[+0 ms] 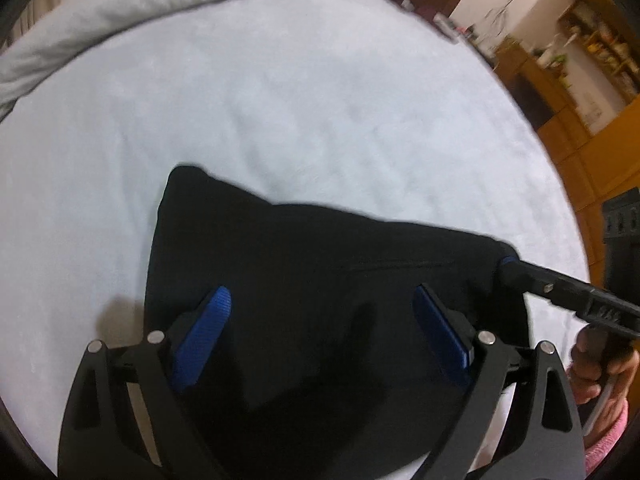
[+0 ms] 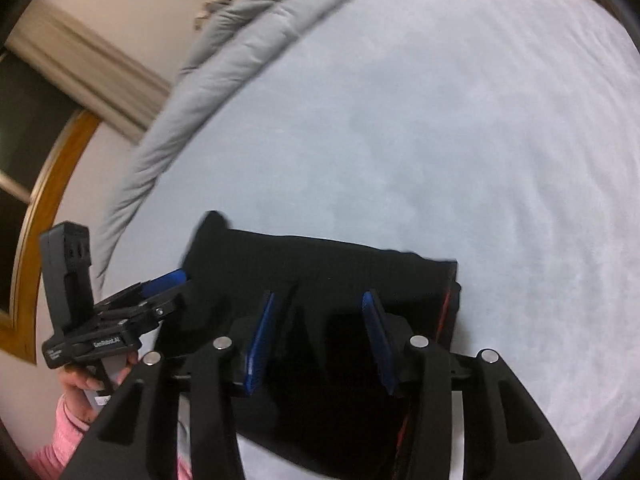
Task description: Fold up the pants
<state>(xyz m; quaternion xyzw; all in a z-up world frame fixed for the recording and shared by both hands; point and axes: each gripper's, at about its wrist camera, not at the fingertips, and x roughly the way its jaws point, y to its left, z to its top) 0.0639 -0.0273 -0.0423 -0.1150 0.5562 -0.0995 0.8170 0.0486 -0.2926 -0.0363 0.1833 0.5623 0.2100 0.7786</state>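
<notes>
The black pants [image 1: 304, 272] lie folded into a compact bundle on the pale blue bed sheet [image 1: 280, 100]. My left gripper [image 1: 322, 300] is open, its blue pads wide apart above the pants. It also shows in the right wrist view [image 2: 168, 280] at the bundle's left edge. My right gripper [image 2: 320, 304] is open over the pants [image 2: 340, 280], which show a red stripe along their right edge. In the left wrist view the right gripper [image 1: 510, 264] touches the bundle's right corner.
A grey duvet [image 1: 160, 4] is bunched along the far side of the bed. Wooden cabinets [image 1: 580, 140] stand to the right. A wooden frame [image 2: 44, 200] and a wall are on the left. A pink-sleeved hand [image 2: 80, 392] holds the left gripper.
</notes>
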